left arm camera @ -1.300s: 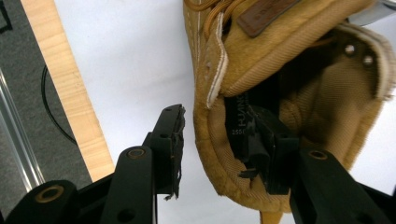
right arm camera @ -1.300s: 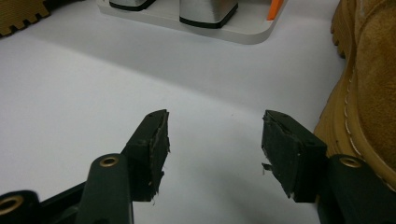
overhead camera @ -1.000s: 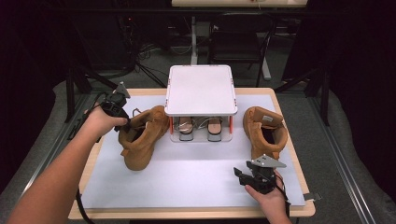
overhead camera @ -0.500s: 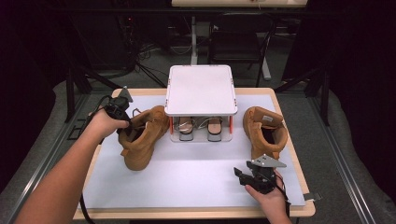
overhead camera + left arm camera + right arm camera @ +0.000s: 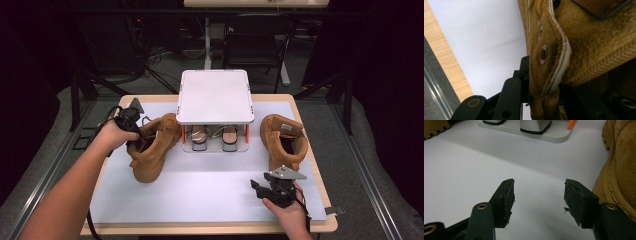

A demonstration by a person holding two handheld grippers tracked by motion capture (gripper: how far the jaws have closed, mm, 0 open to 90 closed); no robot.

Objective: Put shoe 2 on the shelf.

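Here the left claw (image 5: 136, 145) sits at the collar of the left boot (image 5: 150, 150), a tan suede ankle boot with a thick lugged sole, lying toward the left side of the bench (image 5: 165, 229) just beside the white rack (image 5: 215, 95). In the left gripper view the boot's eyelet flap (image 5: 549, 57) stands between the black jaws: a napped, fuzzy leather edge with pale stitching, two round metal eyelets and a ribbed woven lining beside it. The jaws have just been closing on that flap, and their pads look pressed against the leather on both sides.

The right claw (image 5: 261, 190) rests low near the front right of the bench, its jaws well apart with nothing between them. In the right gripper view (image 5: 537, 202) the two blunt, matte black pads show frayed rubber edges over the smooth white sheet (image 5: 200, 190) that covers the wooden bench top. The right boot (image 5: 282, 140), of the same tan suede with a toothed sole and white welt stitching, stands just beside that claw, apart from it.

The rack is a flat, square, white tray top with rounded corners on short orange posts; a pair of shoes (image 5: 215, 136) sits on its lower shelf.
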